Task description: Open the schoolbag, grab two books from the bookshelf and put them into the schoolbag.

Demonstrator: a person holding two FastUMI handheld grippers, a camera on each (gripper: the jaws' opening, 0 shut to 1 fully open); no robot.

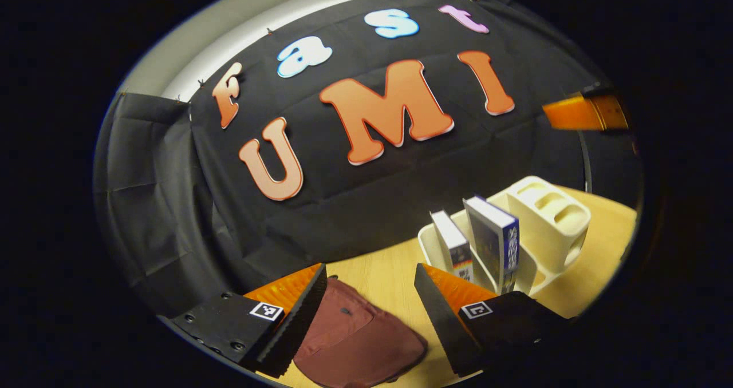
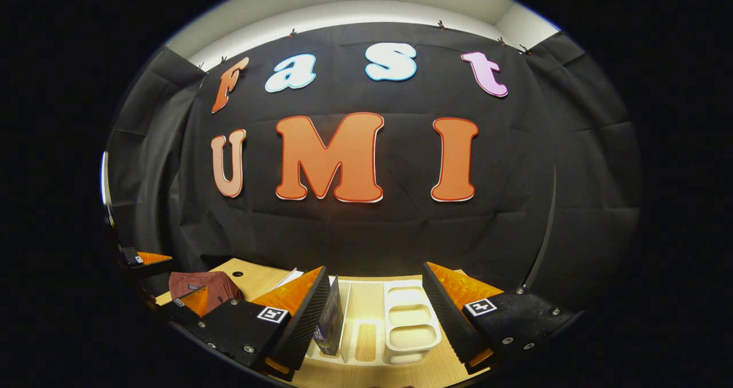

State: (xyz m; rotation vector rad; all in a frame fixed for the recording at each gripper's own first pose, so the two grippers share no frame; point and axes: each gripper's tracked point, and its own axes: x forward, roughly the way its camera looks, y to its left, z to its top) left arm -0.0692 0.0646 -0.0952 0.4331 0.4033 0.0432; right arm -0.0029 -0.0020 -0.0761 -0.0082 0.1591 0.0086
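Both grippers were released: the left gripper hovered over the dark red schoolbag on the near table. Probably to take a book, the right gripper faced the white bookshelf, where two books stood upright.

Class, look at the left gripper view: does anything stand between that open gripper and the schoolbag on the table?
Nothing visible does. The left gripper hangs open above the schoolbag, which lies on the table framed between its fingers. The bookshelf with two books stands off to the side, not in the path.
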